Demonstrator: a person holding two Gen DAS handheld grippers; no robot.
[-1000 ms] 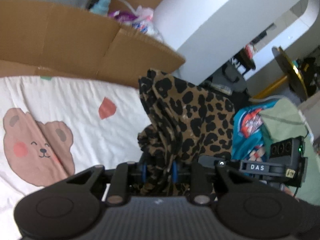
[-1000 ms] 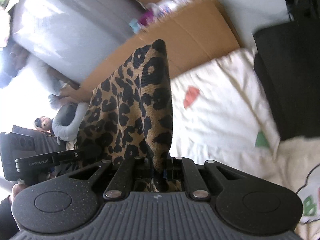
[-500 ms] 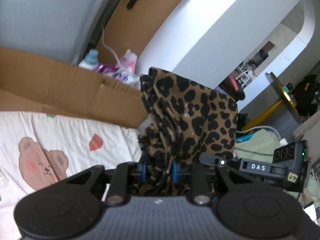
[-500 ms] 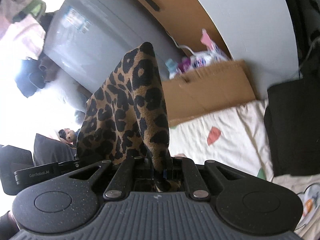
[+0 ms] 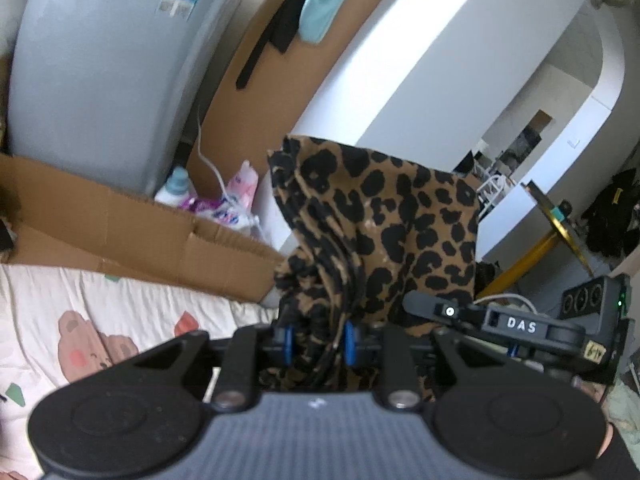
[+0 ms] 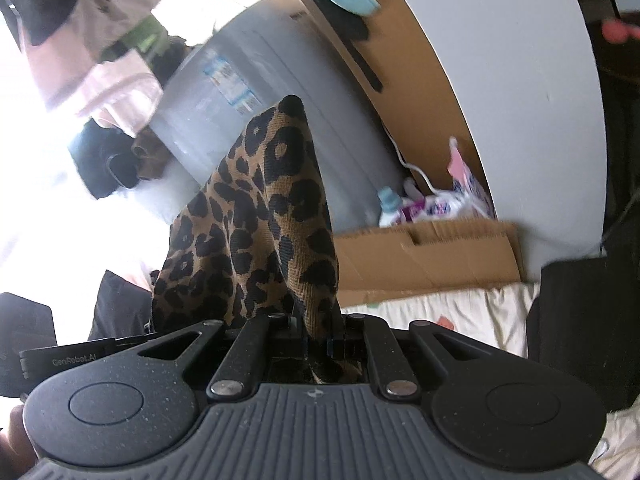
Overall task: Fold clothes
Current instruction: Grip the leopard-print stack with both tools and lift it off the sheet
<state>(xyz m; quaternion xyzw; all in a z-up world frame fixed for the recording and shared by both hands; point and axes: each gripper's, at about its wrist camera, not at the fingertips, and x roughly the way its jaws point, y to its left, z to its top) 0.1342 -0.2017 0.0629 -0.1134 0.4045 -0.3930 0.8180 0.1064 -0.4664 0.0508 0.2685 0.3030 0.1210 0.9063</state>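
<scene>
A cream bed sheet point(image 5: 132, 308) printed with bears lies crumpled below, edged by a flat corrugated cardboard sheet point(image 5: 120, 228). Above it hangs the leopard-print garment point(image 5: 384, 224), a soft ribbed knit, gathered into vertical folds and stretched between both grippers, its long axis running across. The left gripper point(image 5: 318, 340) jaws pinch a thick bunch; the right gripper point(image 6: 318, 344) jaws clamp narrowly on an upright peak.
</scene>
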